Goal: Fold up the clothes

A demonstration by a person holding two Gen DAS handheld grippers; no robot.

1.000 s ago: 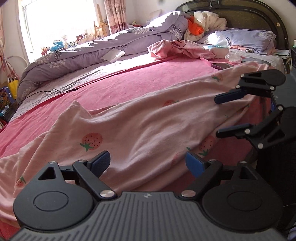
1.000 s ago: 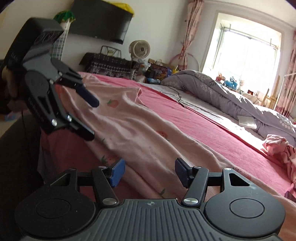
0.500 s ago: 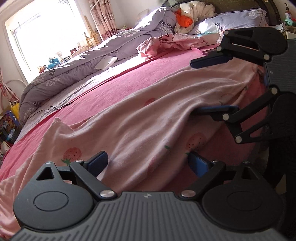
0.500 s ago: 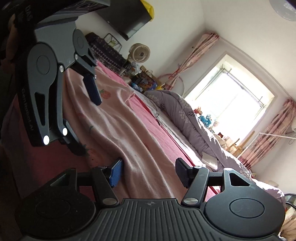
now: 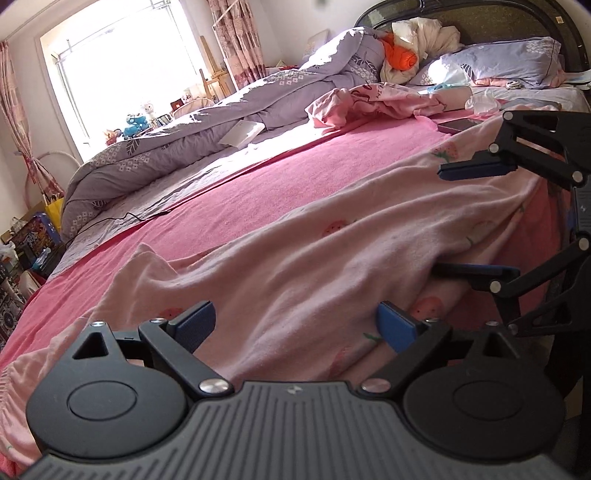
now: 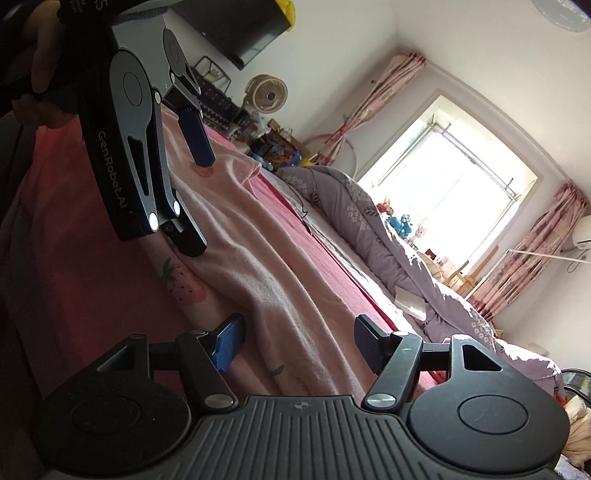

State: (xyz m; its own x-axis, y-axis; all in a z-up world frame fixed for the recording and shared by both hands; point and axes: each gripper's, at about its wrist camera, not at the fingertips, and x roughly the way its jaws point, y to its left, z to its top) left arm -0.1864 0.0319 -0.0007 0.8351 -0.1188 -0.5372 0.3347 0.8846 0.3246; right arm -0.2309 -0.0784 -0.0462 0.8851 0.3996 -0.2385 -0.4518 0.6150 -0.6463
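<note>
Pale pink cloth printed with strawberries, a garment (image 5: 295, 266), is spread along the near edge of the bed (image 5: 280, 192), over a brighter pink sheet. In the left wrist view the left tool (image 5: 295, 325) is seen with its blue-padded fingers (image 5: 194, 323) set wide apart, the cloth bunched between them but not pinched. In the same view the right tool (image 5: 476, 218) is seen at the right, turned on its side and also spread open: one finger lies above the garment, while the other is pushed in under a raised fold at the bed's edge, so the fabric edge sits between the two without being clamped.

In the right wrist view the right tool (image 6: 299, 343) is shown wide open with the pink cloth (image 6: 258, 258) running between its fingers. The left tool (image 6: 190, 192) is seen at upper left, held by a hand (image 6: 33, 74), its fingers apart and the garment edge between them.

Further back on the bed a lilac floral duvet (image 5: 184, 147) is heaped along the far side, with a crumpled pink garment (image 5: 376, 99), a lilac pillow (image 5: 506, 59) and an orange item (image 5: 400, 55) near the dark headboard (image 5: 480, 22). A dark phone (image 5: 458, 125) lies near the far end of the strawberry cloth. A bright window (image 6: 450, 195) with pink curtains and a small fan (image 6: 267, 94) are visible beyond.
</note>
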